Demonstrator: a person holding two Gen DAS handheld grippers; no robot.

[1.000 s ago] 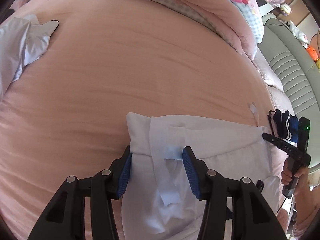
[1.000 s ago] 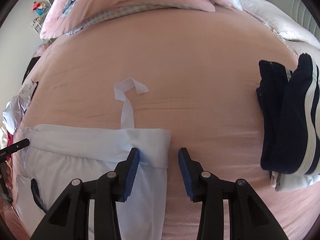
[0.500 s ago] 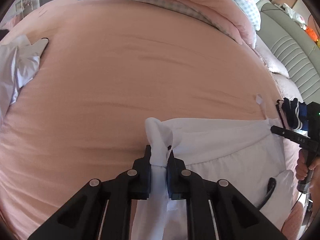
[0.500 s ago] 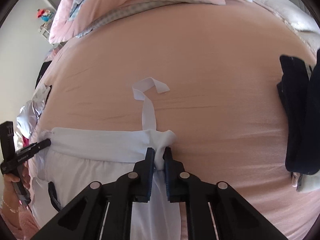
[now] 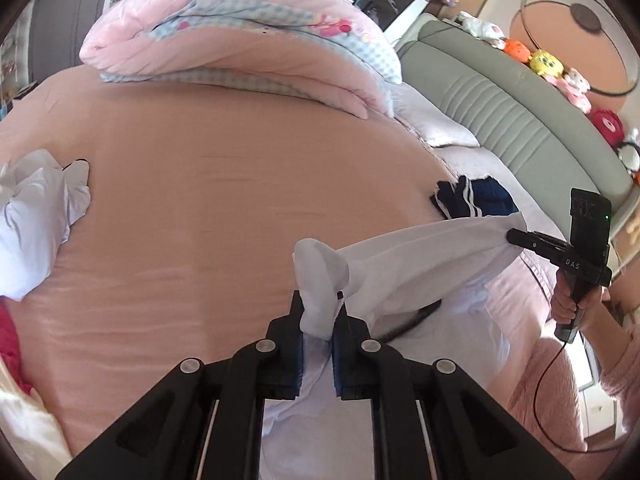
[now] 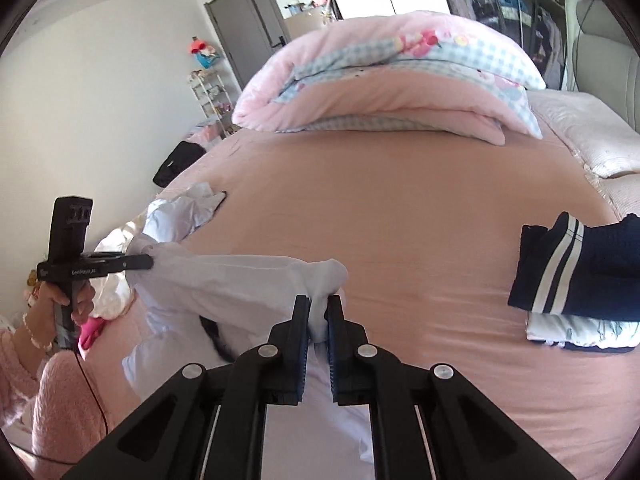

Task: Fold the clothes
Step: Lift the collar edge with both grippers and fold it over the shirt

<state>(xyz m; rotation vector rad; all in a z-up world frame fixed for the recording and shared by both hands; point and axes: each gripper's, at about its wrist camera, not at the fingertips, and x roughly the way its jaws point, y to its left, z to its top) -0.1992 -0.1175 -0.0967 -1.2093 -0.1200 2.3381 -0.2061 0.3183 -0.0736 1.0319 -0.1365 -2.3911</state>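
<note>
A white garment (image 5: pixel 408 264) hangs stretched between my two grippers above the pink bed (image 5: pixel 224 200). My left gripper (image 5: pixel 318 320) is shut on one corner of its waistband, which bunches up above the blue pads. In the right wrist view my right gripper (image 6: pixel 319 316) is shut on the other corner of the white garment (image 6: pixel 240 276). Each view shows the opposite gripper off to the side, held in a hand and pinching the far end of the band. The lower part of the garment droops toward the bed's near edge.
A folded navy garment with white stripes (image 6: pixel 576 268) lies on a small stack at the right of the bed. A crumpled white garment (image 5: pixel 36 220) lies at the left. A folded pink quilt (image 5: pixel 248 48) sits at the back, beside a grey headboard (image 5: pixel 520 120).
Both grippers shut on the waistband corners, then rose and lifted the white garment off the bed. The band now hangs taut between them, and the views tilt up toward the room.
</note>
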